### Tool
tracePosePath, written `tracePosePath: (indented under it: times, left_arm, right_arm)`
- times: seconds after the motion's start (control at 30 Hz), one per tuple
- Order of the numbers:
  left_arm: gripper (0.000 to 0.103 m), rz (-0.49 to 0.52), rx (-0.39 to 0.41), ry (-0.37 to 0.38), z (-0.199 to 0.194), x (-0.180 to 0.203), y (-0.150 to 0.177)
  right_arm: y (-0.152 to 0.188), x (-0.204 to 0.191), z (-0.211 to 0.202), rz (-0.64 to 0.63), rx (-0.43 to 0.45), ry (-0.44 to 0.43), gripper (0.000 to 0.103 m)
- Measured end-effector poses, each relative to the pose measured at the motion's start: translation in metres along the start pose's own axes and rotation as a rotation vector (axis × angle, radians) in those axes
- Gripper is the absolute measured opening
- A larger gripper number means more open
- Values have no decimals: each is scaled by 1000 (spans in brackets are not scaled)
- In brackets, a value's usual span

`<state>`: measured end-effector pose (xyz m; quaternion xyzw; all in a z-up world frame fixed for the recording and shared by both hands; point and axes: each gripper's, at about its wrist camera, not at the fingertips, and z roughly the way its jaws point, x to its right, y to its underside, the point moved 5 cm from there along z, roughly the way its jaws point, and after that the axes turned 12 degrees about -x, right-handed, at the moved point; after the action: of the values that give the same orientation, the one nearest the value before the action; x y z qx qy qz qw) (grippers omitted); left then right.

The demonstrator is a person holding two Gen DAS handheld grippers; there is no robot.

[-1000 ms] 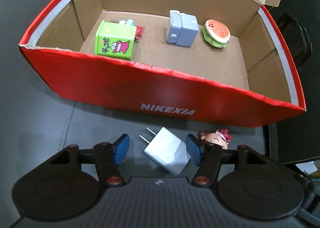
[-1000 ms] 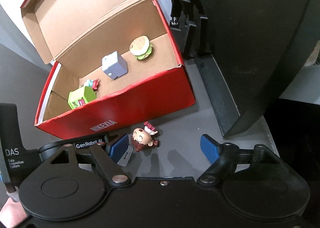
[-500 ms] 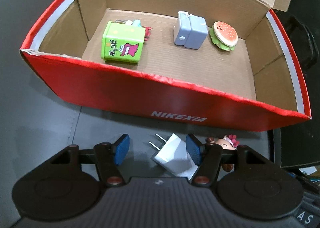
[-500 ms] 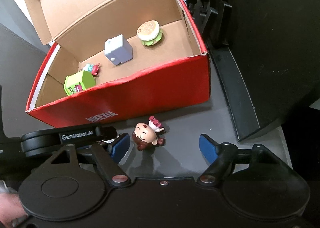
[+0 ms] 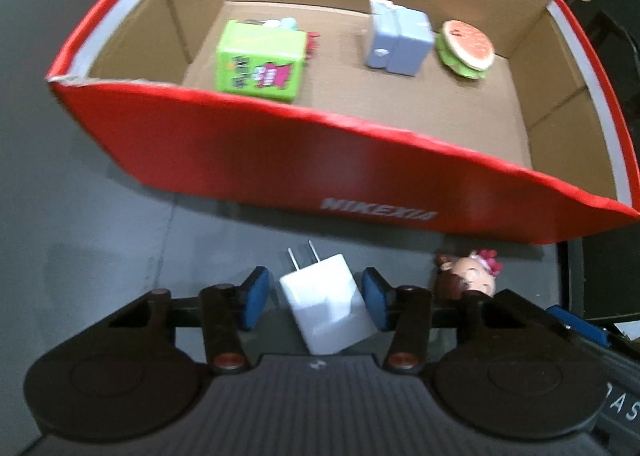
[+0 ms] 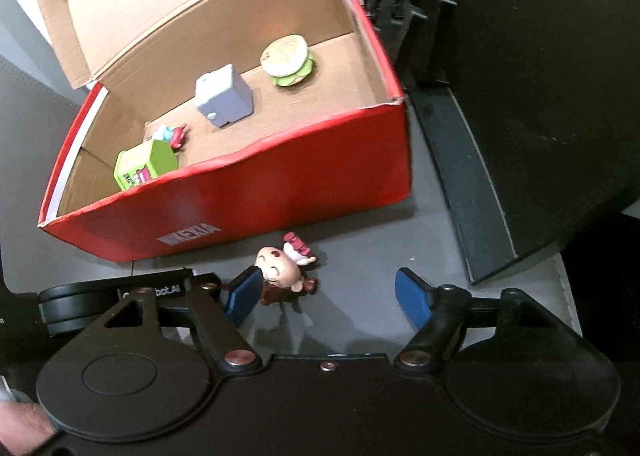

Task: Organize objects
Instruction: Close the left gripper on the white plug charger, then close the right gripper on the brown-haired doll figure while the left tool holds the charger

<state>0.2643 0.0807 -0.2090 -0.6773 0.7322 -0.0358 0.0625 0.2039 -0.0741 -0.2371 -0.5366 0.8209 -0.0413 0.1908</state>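
Observation:
A white plug charger (image 5: 326,310) lies on the grey table between the open fingers of my left gripper (image 5: 314,298), touching the right pad. A small doll figure (image 5: 466,282) lies to its right; in the right wrist view the doll (image 6: 282,274) sits just inside the left finger of my open right gripper (image 6: 328,292). The open red shoebox (image 5: 280,160) holds a green box (image 5: 260,60), a grey-blue toy (image 5: 398,38) and a toy burger (image 5: 466,48).
The box's lid (image 6: 180,4) stands open at the back. A dark curved chair base (image 6: 520,136) and black frame (image 6: 404,16) lie right of the box. A small red-and-blue toy (image 6: 172,134) sits behind the green box.
My left gripper has shifted so the charger sits centred between its fingers, and the fingers have narrowed. My right gripper has moved in, bringing the doll beside its left finger.

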Motion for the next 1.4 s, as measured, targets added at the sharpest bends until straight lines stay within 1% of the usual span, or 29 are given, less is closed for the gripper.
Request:
tracePosePath:
  times: [0.03,0.1,0.17,0.33,0.47,0.57,0.67,0.9,1.1,1.2,1.27,1.4]
  left_arm:
    - [47,-6,-2,-1,-1,-3,1]
    - [40,-10,-6,-1,-2,-9,2]
    - [36,-19,-6,0,-3,-14,3]
    - [36,-27,-13,-1,-6,-25,8]
    - [36,-40,-20,-9,-7,-33,10]
    - [36,-37,-25,-16,-7,-36,10]
    - [36,-42,-33,-21,-8,-41,10]
    - [36,-31,-39,-38,-9,-42,12]
    - [36,0,-48,-82,-3,-33,10]
    - [36,12,-59,-88,-2,-31,11]
    - [36,43,-63,-93,-2,-29,12]
    - [37,34,-55,-80,-1,-31,12]
  right_arm:
    - [0,-1,0,-8,1,1,72]
    - [-2,-4,1,-25,1,6,72]
    - [-3,-7,2,-39,-2,3,72]
    - [-5,-17,5,-97,-8,0,72]
    - [-6,-29,12,-172,-27,2,73]
    - [-5,-39,15,-236,-25,32,73]
    - [-6,-43,17,-274,-19,75,73]
    - [-10,-46,25,-341,-17,136,73]
    - [-9,-52,33,-397,-23,167,73]
    - [-12,-54,38,-412,-22,184,73]
    - [-13,-56,39,-420,-14,179,73]
    - [-14,-58,42,-433,-13,191,73]
